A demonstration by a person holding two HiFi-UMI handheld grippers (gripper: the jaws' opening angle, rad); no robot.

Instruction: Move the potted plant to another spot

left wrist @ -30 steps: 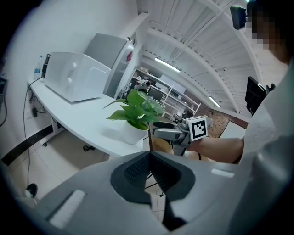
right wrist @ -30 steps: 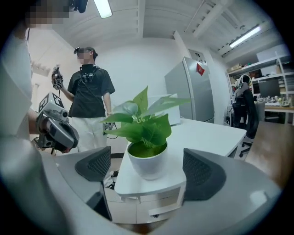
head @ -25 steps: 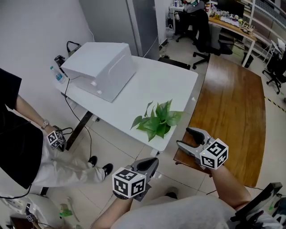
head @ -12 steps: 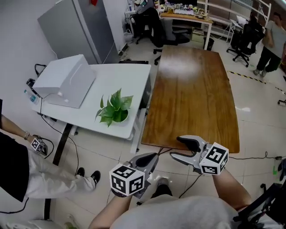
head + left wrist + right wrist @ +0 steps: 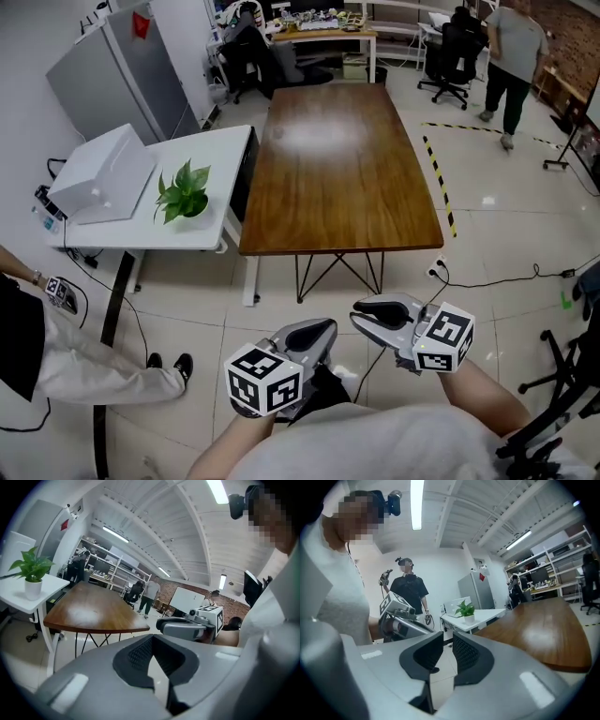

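My head camera looks forward and steeply down from high up. It takes in the floor, the white bench point(image 5: 220, 187), the wooden bench point(image 5: 337, 169), and my left gripper point(image 5: 326, 326) and right gripper point(image 5: 357, 313) close at the bottom edge. The left gripper view sits low, right behind its fingers, and faces almost level along the wooden bench. The right gripper view sits the same way, its fingers closing on nothing, and faces across towards the white bench. All three views share both benches and the potted plant point(image 5: 185, 192), and each gripper view catches the other gripper.
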